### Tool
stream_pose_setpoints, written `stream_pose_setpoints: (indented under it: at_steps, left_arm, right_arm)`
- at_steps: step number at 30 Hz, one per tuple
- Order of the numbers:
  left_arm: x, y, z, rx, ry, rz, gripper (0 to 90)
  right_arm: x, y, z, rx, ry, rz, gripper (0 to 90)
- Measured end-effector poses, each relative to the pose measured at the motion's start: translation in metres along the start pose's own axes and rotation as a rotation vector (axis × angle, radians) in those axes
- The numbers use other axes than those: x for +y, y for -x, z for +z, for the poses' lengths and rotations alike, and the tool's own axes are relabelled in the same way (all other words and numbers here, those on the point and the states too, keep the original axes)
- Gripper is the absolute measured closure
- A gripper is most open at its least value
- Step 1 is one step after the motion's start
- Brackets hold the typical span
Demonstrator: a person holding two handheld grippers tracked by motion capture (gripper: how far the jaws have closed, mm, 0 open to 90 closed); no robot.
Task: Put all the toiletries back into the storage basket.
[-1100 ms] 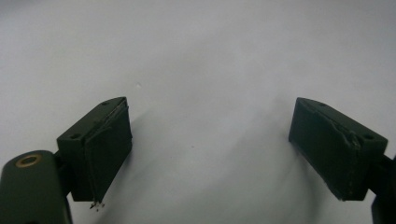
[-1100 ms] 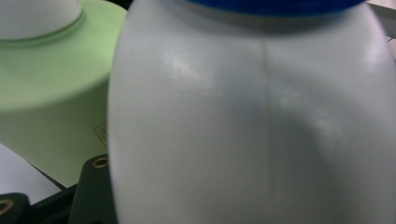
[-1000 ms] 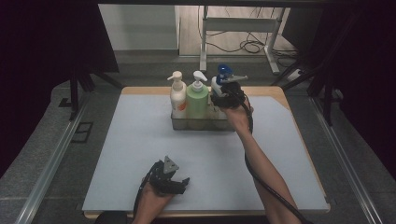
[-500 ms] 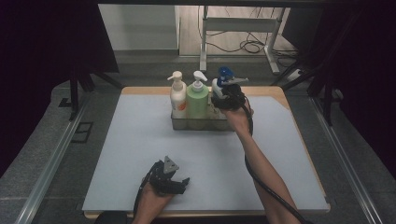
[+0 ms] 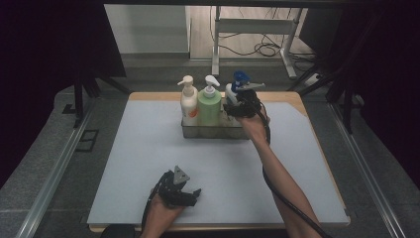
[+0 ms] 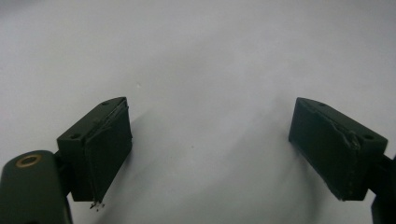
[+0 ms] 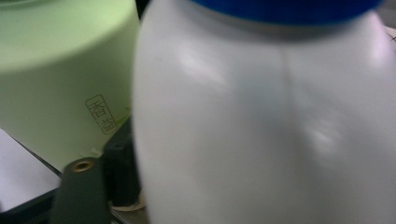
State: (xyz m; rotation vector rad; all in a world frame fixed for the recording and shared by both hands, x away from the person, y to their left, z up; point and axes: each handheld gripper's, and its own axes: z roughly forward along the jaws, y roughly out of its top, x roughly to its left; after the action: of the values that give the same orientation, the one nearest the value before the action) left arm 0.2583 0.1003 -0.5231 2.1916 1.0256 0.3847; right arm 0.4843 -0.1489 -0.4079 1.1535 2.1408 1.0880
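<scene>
Spray bottle [image 5: 236, 91]: standing upright at the right end of the metal tray [image 5: 213, 132], far side of the table, just right of the green pump bottle [image 5: 209, 104].
Right gripper [image 5: 241, 107]: sitting right against the bottle's white body; its jaws have just been opening, with the bottle between them (whether the pads are pressing on it, I cannot tell).
Left gripper [image 5: 185, 191]: resting near, well apart, jaws standing wide and holding nothing.
Key relation: the bottle's long axis is running vertical, directly ahead of the right fingers.

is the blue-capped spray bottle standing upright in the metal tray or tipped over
Upright: the spray bottle stands in the metal tray beside the green pump bottle, blue head on top.
</scene>
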Motion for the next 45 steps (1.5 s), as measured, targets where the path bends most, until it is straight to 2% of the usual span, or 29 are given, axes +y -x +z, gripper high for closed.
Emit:
stream_pose_setpoints:
  at_steps: [8,12,20,25,29,34,39,41,43,45]
  left_arm:
    - [0.000,0.000,0.000,0.000,0.002,0.000,13.1]
    - [0.000,0.000,0.000,-0.001,0.002,0.000,13.2]
    - [0.000,0.000,0.000,0.000,0.001,0.001,13.1]
    - [0.000,0.000,0.000,0.000,0.003,0.001,13.1]
    - [0.000,0.000,0.000,0.000,0.003,0.000,13.1]
    - [0.000,0.000,0.000,0.000,0.002,0.001,13.1]
    - [0.000,0.000,0.000,0.000,0.002,0.001,13.1]
    - [0.000,0.000,0.000,-0.001,0.002,0.001,13.1]
    - [0.000,0.000,0.000,0.000,0.001,0.001,13.1]
    - [0.000,0.000,0.000,0.000,0.001,0.000,13.1]
  right_arm:
    - [-0.001,-0.002,-0.010,0.023,0.002,-0.036,16.3]
    - [-0.007,0.002,-0.015,0.044,-0.003,-0.029,15.3]
    - [-0.021,0.013,-0.032,0.092,-0.026,-0.029,15.4]
    - [-0.032,0.020,-0.039,0.103,-0.053,-0.035,19.4]
    - [-0.042,0.027,-0.045,0.115,-0.071,-0.020,25.8]
    - [-0.053,0.040,-0.045,0.118,-0.113,0.023,36.9]
    - [-0.052,0.049,-0.044,0.111,-0.113,0.048,66.6]
    - [-0.050,0.049,-0.041,0.112,-0.112,0.045,74.8]
    - [-0.048,0.047,-0.036,0.090,-0.122,0.031,82.2]
    - [-0.046,0.046,-0.029,0.076,-0.136,0.027,86.5]
